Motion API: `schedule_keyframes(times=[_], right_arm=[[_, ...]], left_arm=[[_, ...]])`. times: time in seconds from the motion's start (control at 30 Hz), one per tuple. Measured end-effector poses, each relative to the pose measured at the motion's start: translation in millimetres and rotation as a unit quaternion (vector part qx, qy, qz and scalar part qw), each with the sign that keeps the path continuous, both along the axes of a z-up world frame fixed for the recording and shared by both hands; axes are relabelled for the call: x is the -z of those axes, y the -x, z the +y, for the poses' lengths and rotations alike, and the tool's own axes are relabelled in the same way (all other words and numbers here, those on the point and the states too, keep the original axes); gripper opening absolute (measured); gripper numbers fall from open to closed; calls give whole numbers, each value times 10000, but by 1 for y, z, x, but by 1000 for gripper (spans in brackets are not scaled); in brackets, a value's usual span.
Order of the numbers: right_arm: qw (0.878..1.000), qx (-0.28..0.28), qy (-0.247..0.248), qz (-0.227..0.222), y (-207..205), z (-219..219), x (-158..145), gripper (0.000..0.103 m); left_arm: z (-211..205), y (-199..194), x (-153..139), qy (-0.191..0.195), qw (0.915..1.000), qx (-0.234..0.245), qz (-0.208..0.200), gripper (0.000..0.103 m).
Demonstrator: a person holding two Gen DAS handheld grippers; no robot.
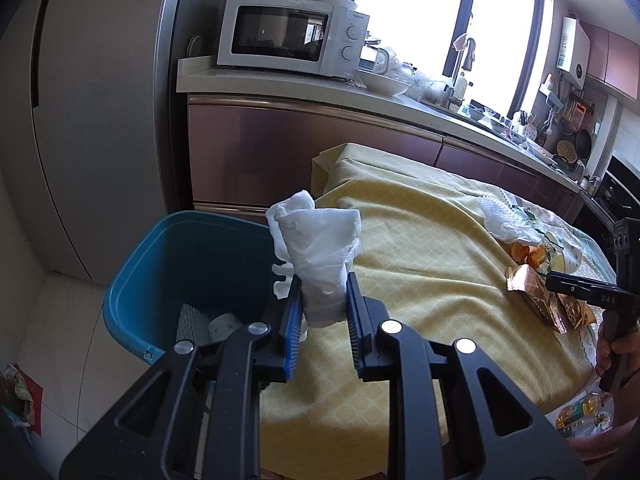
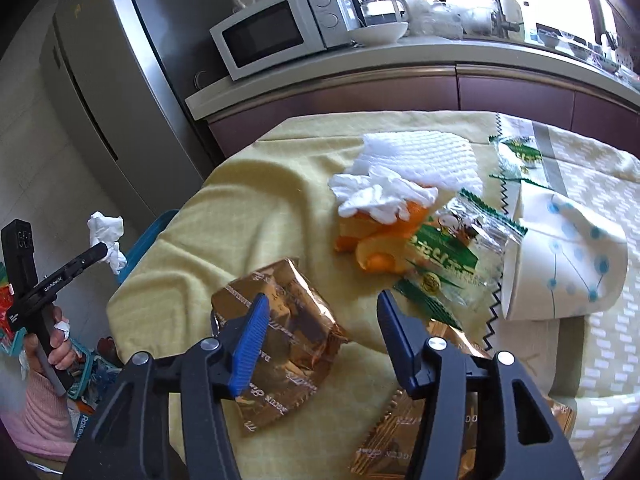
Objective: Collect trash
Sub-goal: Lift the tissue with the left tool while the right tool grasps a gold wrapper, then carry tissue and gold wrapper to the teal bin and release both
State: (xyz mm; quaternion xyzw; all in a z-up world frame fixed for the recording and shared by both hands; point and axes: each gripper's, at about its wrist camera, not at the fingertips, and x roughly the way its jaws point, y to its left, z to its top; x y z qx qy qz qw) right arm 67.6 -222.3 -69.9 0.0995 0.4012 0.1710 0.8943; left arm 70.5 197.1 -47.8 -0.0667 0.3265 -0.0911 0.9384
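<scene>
Our left tongs [image 1: 320, 304] pinch a soft, light tissue [image 1: 316, 248]; our right tongs [image 2: 320, 320], open and empty, should take the crinkly, slippery wrapper [image 2: 280, 336] by an edge.

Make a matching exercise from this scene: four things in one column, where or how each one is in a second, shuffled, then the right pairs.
Things:
1. crumpled tissue
2. blue bin
3. paper cup
4. gold wrapper

Places or states:
A. on its side on the tablecloth
B. on the floor beside the table
C. clamped in the left tongs
D. under the open right tongs

Pairs: 1-C, 2-B, 3-A, 4-D
</scene>
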Motion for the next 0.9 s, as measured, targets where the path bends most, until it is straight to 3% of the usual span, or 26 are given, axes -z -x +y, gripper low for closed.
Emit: schedule_keyframes(times=[0.17, 0.27, 0.37, 0.57, 0.9], right_arm=[[9995, -268, 14, 138, -1, 10, 10, 55], [9992, -371, 85, 93, 0, 14, 10, 26], [9991, -417, 14, 24, 3, 16, 6, 22], [9967, -709, -276, -300, 1, 33, -21, 20], [9829, -1676, -529, -557, -32, 113, -46, 20]], left_arm=[[-4, 0, 5, -16, 10000, -35, 52, 21], [-5, 0, 6, -50, 9999, -62, 75, 21], [-4, 0, 7, -83, 9999, -82, 85, 21], [-2, 0, 5, -147, 9997, -177, 65, 21], [11, 0, 1, -252, 9988, -417, 20, 21]])
